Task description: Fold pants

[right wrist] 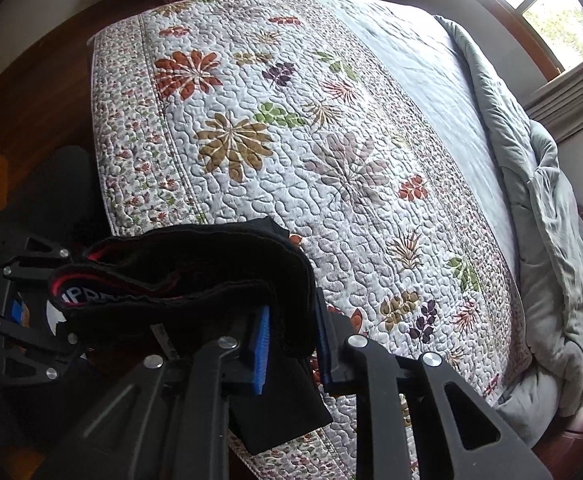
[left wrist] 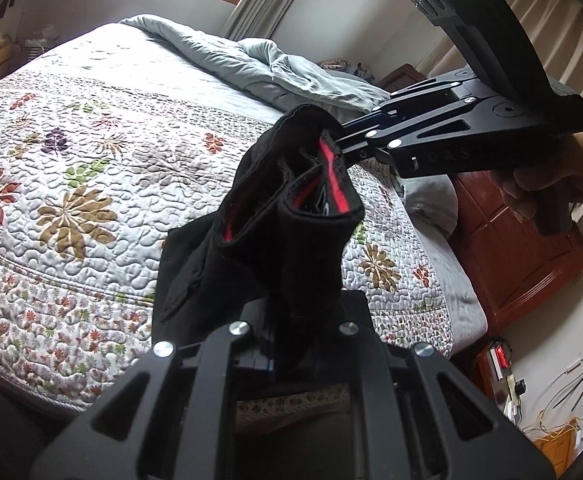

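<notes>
The black pants (left wrist: 275, 220) with a red-lined waistband hang bunched in the air above the near edge of the bed. My left gripper (left wrist: 291, 344) is shut on one end of the waistband. My right gripper (left wrist: 341, 142) comes in from the right and is shut on the other end. In the right wrist view the pants (right wrist: 195, 276) lie folded over between the blue pads (right wrist: 261, 348) of my right gripper (right wrist: 291, 344), and my left gripper (right wrist: 67, 320) holds the far end at the left. The legs hang down out of sight.
The bed carries a floral quilt (right wrist: 291, 140) with a rumpled grey duvet (right wrist: 551, 220) along its far side. A red-brown wooden cabinet (left wrist: 519, 252) stands beside the bed, with cables and a power strip (left wrist: 499, 360) on the floor.
</notes>
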`<state>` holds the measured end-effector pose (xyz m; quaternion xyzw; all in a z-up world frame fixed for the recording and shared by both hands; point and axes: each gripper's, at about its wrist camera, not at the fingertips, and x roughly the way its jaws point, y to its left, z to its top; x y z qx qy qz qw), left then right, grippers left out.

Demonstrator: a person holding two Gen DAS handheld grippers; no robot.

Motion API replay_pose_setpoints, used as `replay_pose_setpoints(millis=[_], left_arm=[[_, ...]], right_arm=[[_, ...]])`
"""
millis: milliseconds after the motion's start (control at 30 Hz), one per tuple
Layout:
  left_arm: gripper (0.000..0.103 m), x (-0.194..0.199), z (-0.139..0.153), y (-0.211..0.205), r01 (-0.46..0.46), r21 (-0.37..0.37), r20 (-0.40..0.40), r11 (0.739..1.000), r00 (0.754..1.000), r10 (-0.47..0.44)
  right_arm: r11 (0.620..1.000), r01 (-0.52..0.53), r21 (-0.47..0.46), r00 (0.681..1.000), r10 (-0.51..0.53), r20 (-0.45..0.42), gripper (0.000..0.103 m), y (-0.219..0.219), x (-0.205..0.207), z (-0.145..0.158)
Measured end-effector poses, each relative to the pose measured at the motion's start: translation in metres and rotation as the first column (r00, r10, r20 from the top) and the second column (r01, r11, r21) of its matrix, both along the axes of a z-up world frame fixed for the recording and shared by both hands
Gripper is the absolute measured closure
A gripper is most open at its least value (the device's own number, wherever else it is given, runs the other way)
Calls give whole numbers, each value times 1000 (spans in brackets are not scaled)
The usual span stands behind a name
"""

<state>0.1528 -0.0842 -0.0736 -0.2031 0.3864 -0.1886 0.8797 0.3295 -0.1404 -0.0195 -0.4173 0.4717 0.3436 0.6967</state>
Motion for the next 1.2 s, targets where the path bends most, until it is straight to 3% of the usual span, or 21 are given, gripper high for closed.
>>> replay_pose_setpoints(millis=[500,1200], left_arm=[[92,10,-18,-50,79,47,-6,996,997,-79],[92,23,-71,-139,205,165,-72,965,978,-195]], right_arm=[[999,31,32,1000,-31,1,87,-54,7,-19],[988,132,82,991,-129,-42,88,-146,20,-82]])
